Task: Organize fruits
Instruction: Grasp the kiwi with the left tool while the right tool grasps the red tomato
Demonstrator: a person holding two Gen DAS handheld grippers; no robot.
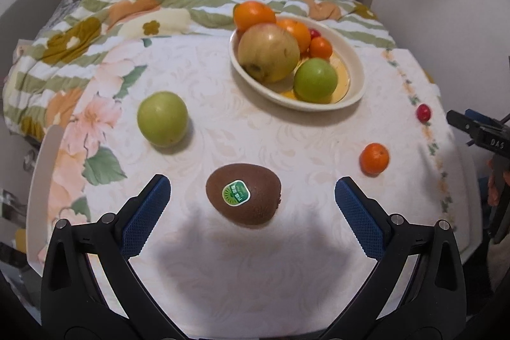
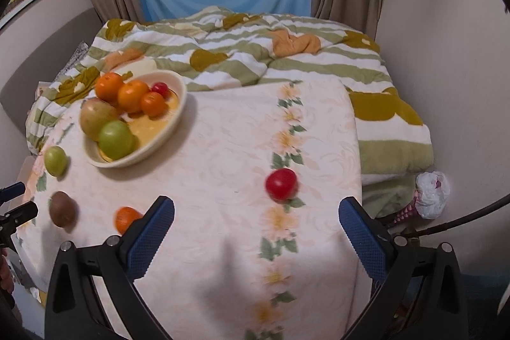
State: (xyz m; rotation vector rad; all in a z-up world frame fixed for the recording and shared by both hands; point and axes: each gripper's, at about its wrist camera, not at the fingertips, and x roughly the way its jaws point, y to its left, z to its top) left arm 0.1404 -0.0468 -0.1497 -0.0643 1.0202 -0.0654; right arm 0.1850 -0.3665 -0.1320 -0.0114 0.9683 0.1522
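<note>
A brown kiwi (image 1: 244, 194) with a green sticker lies on the tablecloth between the wide-apart fingers of my open left gripper (image 1: 251, 191). A green apple (image 1: 162, 119) sits to its far left, a small orange (image 1: 374, 158) to its right, and a red tomato (image 1: 423, 112) near the right edge. The cream bowl (image 1: 352, 59) holds oranges, a large yellowish apple and a green apple. In the right wrist view my open right gripper (image 2: 256, 212) hovers just short of the red tomato (image 2: 281, 184). The kiwi (image 2: 62, 208), small orange (image 2: 126, 219), green apple (image 2: 55, 161) and bowl (image 2: 178, 104) lie to its left.
The table (image 2: 223, 244) wears a floral cloth and stands against a bed with a green-striped quilt (image 2: 255, 53). Walls close in on both sides. A white plastic bag (image 2: 432, 193) lies on the floor to the right. The other gripper shows at each view's edge.
</note>
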